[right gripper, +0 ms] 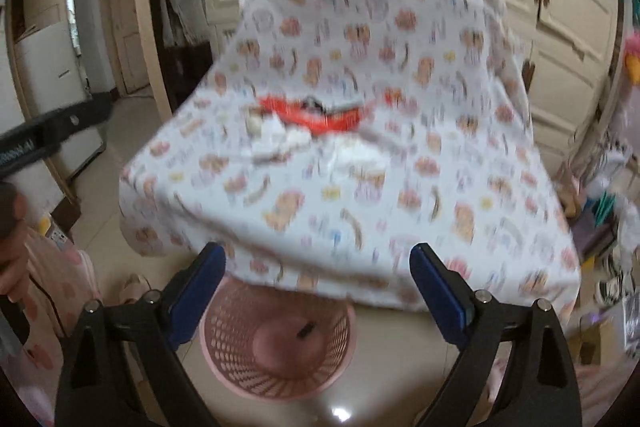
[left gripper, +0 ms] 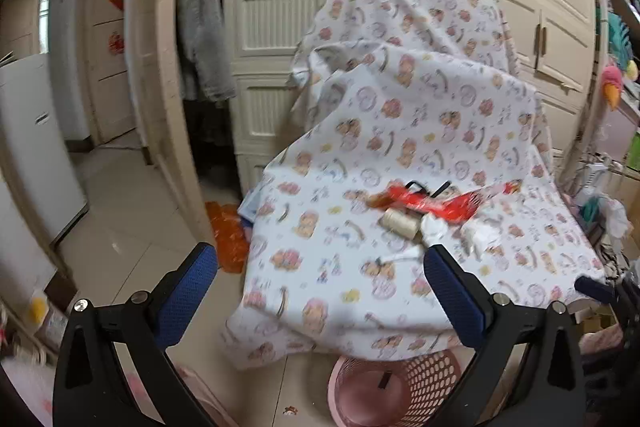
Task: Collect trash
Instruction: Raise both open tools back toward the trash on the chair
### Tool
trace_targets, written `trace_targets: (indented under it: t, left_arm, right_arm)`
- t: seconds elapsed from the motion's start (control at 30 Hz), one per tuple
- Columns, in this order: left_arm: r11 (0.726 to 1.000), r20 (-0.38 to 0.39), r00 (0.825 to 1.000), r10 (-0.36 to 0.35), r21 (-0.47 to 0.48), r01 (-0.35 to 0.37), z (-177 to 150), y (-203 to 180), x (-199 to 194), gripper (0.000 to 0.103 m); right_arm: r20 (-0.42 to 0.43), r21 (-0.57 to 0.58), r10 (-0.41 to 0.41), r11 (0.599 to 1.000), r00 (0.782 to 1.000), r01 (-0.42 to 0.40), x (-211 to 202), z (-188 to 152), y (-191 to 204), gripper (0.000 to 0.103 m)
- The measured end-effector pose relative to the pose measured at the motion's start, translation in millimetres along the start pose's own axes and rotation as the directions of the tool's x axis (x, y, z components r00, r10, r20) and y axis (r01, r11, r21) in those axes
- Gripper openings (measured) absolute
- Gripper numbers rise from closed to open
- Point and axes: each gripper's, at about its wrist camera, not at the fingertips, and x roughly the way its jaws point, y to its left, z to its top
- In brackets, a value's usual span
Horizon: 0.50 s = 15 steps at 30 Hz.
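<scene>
Both grippers, left (left gripper: 320, 279) and right (right gripper: 318, 279), gape empty above the pink basket (right gripper: 276, 363); only the left view shows a thread spool (left gripper: 400, 223) by the red wrapper (left gripper: 424, 201).

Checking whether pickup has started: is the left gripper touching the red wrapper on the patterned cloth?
Apart. The left wrist view shows the open left gripper short of the red wrapper, with patterned cloth between.

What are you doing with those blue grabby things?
Someone is picking up trash with a grabber in each hand. The left gripper and right gripper are both open and empty. The trash, a red wrapper and white crumpled tissues, lies on the patterned sheet. The pink basket waits on the floor below.
</scene>
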Motion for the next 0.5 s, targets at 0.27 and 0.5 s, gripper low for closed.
trace_targets:
  t: [0.27, 0.5]
  left_arm:
    - [1.000, 0.076, 0.997, -0.018, -0.004, 0.019, 48.1, 7.7, 5.8, 0.102]
    - [0.999, -0.006, 0.999, -0.034, 0.001, 0.034, 45.1, 25.8, 34.7, 0.102]
  right_arm:
    - [0.116, -0.011, 0.027, 1.000, 0.993, -0.026, -23.5, 57.6, -20.6, 0.095]
    - [0.137, -0.011, -0.013, 1.000, 0.990, 0.015, -21.1, 80.3, -38.7, 0.098]
